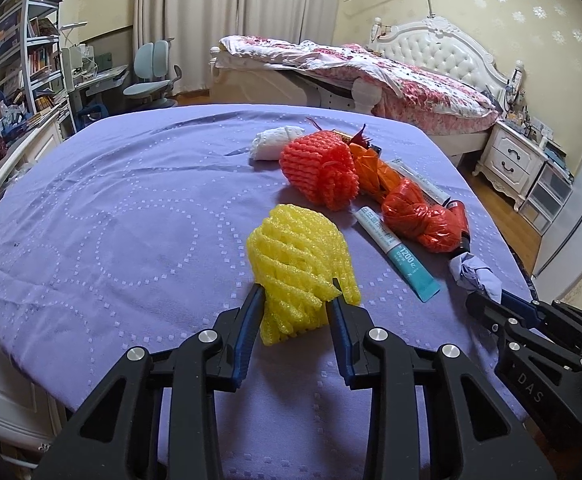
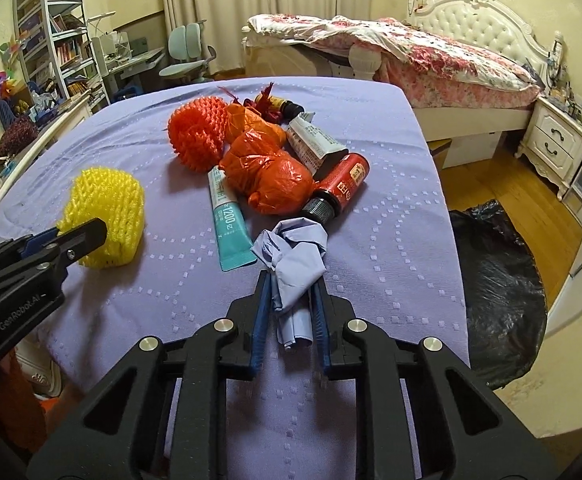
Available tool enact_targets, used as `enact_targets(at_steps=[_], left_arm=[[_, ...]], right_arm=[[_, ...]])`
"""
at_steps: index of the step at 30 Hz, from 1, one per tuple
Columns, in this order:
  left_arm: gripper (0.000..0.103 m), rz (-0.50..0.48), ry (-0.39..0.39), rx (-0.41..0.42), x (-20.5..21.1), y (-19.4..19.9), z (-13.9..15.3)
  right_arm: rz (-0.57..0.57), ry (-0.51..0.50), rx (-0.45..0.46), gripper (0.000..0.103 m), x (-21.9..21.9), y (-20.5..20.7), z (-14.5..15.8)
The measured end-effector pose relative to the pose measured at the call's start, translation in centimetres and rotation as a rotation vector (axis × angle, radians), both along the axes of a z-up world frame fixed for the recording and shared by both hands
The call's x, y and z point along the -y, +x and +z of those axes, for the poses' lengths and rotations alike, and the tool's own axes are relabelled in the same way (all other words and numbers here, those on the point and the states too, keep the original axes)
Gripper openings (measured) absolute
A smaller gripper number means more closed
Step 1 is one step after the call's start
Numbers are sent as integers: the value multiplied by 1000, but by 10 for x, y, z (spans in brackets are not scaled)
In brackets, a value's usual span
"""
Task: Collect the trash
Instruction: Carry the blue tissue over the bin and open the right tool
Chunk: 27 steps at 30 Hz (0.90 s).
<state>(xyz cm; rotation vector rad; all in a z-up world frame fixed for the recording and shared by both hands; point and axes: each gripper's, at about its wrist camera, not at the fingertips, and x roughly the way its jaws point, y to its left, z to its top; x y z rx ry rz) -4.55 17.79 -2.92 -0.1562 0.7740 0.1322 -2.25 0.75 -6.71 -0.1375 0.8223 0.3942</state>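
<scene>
My left gripper (image 1: 296, 290) is shut on a yellow foam net (image 1: 299, 264), which rests on the purple tablecloth (image 1: 111, 220); the net also shows in the right wrist view (image 2: 107, 220). My right gripper (image 2: 291, 280) is shut on a crumpled blue paper (image 2: 295, 256), seen too in the left wrist view (image 1: 477, 276). Beyond lie an orange foam net (image 2: 199, 136), a crumpled orange plastic bag (image 2: 271, 176), a teal tube (image 2: 229, 224), a white tube (image 2: 315, 140), a red bottle (image 2: 341, 188), a small brown bottle (image 2: 281, 105) and a white wad (image 1: 275, 142).
A black trash bag (image 2: 499, 292) lies open on the floor right of the table. A bed (image 2: 431, 52) stands behind, a white nightstand (image 2: 559, 148) at the right, and a desk with chair (image 2: 183, 56) and bookshelf (image 2: 59, 40) at the left.
</scene>
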Motion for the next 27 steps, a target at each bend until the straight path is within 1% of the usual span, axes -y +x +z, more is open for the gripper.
enact_targets(at_steps=[5,10,18,27], left_arm=[[34,-15,-3,12,5,-4,4],[34,-40,-4,28,17,-5,10],[34,-114,-4,60,48,-2,20],[34,-224,-23,65,94,22,22]], right_arm=[[9,11,33,20,6,-10,10],[-14,24,52,20,19,-15,18],[-108,31,69,20,56,-10,23],[-241,26,81,20,111,6,20]])
